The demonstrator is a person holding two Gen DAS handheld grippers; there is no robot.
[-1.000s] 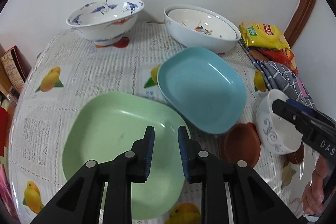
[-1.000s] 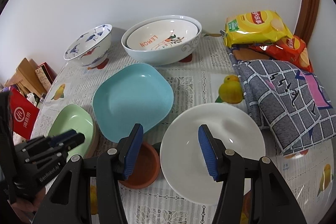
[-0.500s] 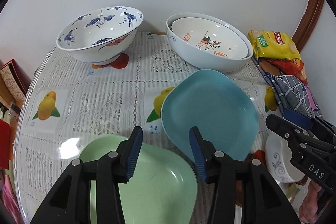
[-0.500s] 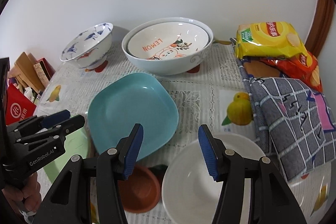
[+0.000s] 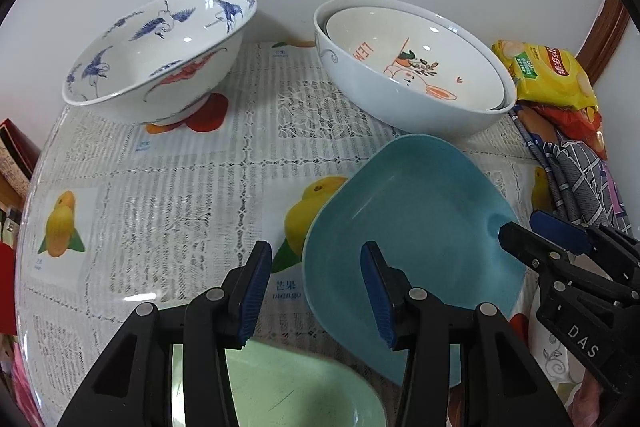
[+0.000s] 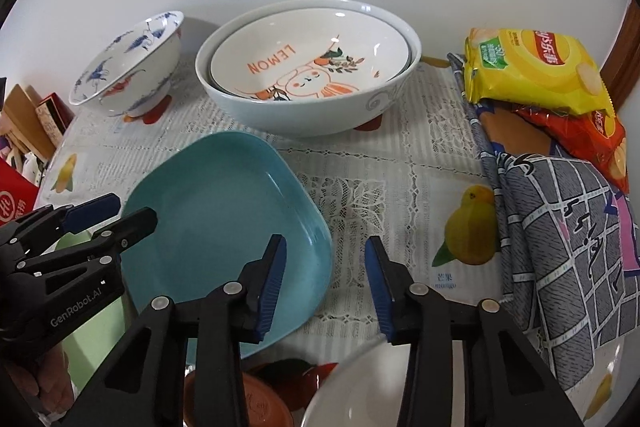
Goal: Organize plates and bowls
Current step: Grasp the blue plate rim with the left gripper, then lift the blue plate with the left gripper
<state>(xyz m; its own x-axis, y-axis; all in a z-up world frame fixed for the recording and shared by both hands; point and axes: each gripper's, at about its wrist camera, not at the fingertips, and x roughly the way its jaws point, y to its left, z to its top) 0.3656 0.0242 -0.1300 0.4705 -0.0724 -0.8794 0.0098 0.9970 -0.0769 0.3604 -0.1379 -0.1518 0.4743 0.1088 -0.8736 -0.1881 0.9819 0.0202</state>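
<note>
Two views split the table: only the left wrist view shows the green plate's point(image 5: 304, 387) near rim under the left gripper point(image 5: 316, 291), while only the right wrist view shows the brown saucer point(image 6: 256, 403) and white bowl point(image 6: 352, 387) nearest. Left gripper hangs part open, empty, straddling the blue plate's point(image 5: 416, 227) left edge without touching. Right gripper point(image 6: 326, 281) is closing, nothing between its jaws, over that plate's right corner.

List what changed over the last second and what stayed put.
Both tongs moved forward from the green plate and white bowl toward the blue plate. The left tongs opened wider; the right tongs are closing with nothing between them. Nothing was grasped. Dishes stayed in place.
</note>
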